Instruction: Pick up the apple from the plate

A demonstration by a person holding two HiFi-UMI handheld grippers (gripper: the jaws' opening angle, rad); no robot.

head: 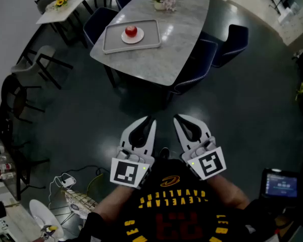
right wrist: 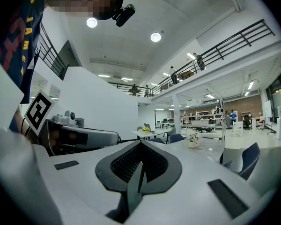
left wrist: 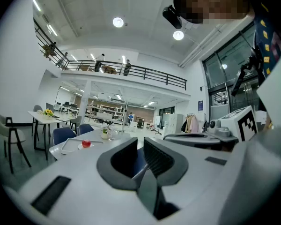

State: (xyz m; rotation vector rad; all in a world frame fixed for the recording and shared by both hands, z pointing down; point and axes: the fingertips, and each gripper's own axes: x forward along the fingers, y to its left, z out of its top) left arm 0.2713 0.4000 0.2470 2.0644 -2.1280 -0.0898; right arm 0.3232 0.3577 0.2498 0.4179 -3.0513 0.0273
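**A:** Where is the apple (head: 131, 31)?

**B:** It sits on its white plate (head: 125, 38), inside the tray (head: 113, 43) on the grey tabletop (head: 161, 59), well apart from both grippers.

**A:** And the left gripper (head: 149, 120)?

**B:** It's held level close to the person's shirt, with its fingers (left wrist: 124, 158) slightly spread and nothing between them.

**A:** The right gripper (head: 177, 118)?

**B:** Just beside the left one. Its fingers (right wrist: 131, 165) are pressed together and it's empty too.

**A:** How far along is the task?

**B:** Barely begun, I'd say. The approach, reach, grasp and lift all remain.
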